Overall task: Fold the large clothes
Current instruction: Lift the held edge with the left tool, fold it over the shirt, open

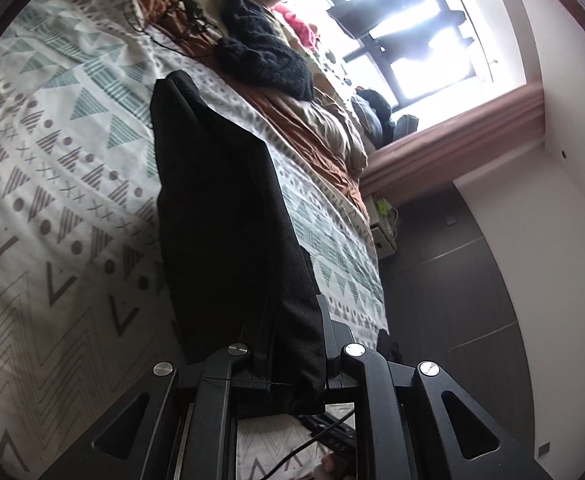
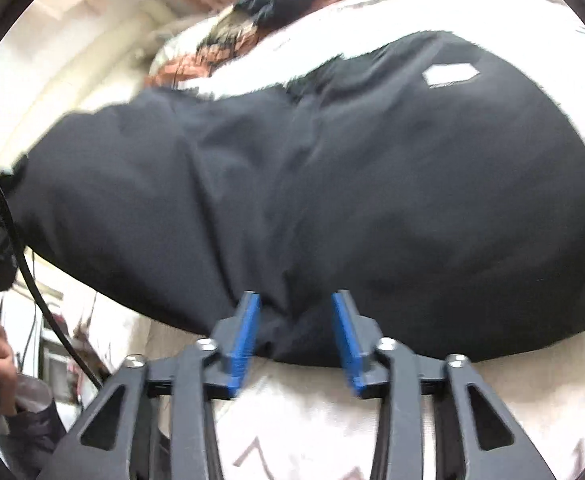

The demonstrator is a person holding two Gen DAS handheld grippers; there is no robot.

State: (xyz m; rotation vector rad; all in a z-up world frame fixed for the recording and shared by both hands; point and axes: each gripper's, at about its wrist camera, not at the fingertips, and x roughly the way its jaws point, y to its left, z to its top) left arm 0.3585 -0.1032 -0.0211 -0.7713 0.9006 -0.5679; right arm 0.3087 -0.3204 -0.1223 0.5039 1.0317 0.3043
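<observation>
A large black garment (image 1: 220, 216) lies on the patterned bedspread (image 1: 52, 184). My left gripper (image 1: 288, 332) is shut on its near edge and holds the cloth stretched up off the bed. In the right wrist view the same black garment (image 2: 332, 184) spreads wide, with a small white patch (image 2: 450, 74) near its far side. My right gripper (image 2: 295, 320) is open; its blue pads (image 2: 248, 332) stand either side of the garment's bunched near edge, not clamped. The right view is motion blurred.
A dark knitted item (image 1: 264, 52) and brown bedding (image 1: 312, 128) lie at the bed's far side under a bright window (image 1: 404, 28). A dark floor (image 1: 452, 288) runs along the right. The other hand and a cable (image 2: 28, 264) show at left.
</observation>
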